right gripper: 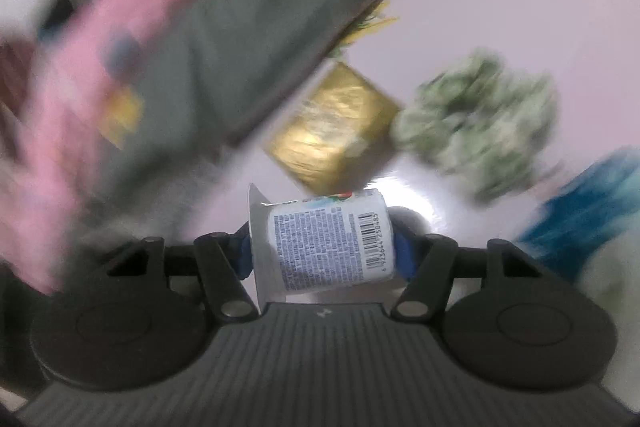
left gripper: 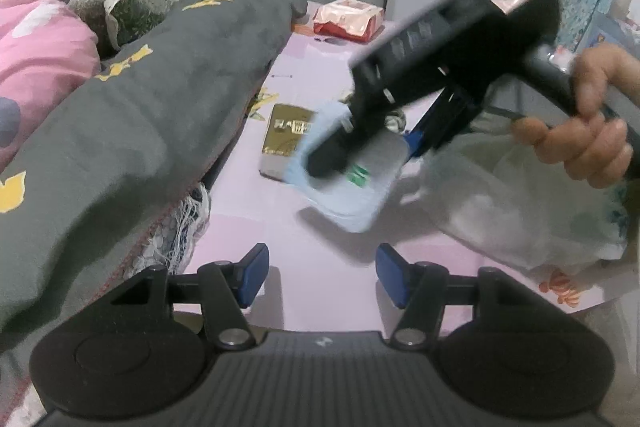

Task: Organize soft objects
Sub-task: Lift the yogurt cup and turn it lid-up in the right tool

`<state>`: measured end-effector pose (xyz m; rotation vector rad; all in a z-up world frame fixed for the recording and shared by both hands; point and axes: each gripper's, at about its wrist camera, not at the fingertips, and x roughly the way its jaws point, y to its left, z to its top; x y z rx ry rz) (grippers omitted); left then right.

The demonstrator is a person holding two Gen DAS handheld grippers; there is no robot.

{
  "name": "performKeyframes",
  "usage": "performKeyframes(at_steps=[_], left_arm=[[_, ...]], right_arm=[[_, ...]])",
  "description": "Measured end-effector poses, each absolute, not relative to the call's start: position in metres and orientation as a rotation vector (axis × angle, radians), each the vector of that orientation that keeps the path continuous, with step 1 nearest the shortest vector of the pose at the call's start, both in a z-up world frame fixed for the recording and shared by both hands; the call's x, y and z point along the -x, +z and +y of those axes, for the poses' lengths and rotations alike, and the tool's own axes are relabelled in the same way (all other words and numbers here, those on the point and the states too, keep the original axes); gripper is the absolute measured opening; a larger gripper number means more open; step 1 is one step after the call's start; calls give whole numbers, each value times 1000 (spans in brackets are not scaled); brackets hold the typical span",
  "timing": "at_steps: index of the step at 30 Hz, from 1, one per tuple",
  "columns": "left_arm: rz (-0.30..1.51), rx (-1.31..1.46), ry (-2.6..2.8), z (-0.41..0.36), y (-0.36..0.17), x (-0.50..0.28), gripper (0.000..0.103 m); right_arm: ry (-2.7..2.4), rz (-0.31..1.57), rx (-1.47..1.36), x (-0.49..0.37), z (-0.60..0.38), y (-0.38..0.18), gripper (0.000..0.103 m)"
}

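A white cup with a barcode label (right gripper: pixel 328 243) lies sideways between the blue pads, and my right gripper (right gripper: pixel 323 255) is shut on it. In the left wrist view the same right gripper (left gripper: pixel 372 155), held by a hand (left gripper: pixel 588 135), comes in blurred from the right, with the cup (left gripper: pixel 360 203) above the pink surface (left gripper: pixel 312 67). My left gripper (left gripper: pixel 320 275) stands open low over that surface with nothing between its fingers. A green crumpled soft thing (right gripper: pixel 476 123) and a blue cloth (right gripper: pixel 580 211) lie beyond the cup.
A gold box (left gripper: pixel 286 131) lies by the edge of a grey blanket (left gripper: pixel 140 115) along the left, with pink bedding (left gripper: pixel 40 59) behind it. A red-pink pack (left gripper: pixel 348 19) sits at the back. A white plastic bag (left gripper: pixel 520 195) lies at the right.
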<state>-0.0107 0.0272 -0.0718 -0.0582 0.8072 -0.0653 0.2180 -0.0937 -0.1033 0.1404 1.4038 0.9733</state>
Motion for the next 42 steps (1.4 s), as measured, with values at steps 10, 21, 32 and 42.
performKeyframes(at_steps=[10,21,32,42], left_arm=[[808,46,-92,19,-74,2,61],[787,9,-161,1,-79,-19,62],[770,-59,-201,-22,-90,-28,60],[711,-22,-206,-20,-64,-20,54]], right_arm=[[897,1540,-285,-227,-103,-120,70],[824,1337,-216,-208,-130,-87,55],[821,1329,-343,-192,-145,-103,47],[843,1317,-422,-186,-153,-94,37]])
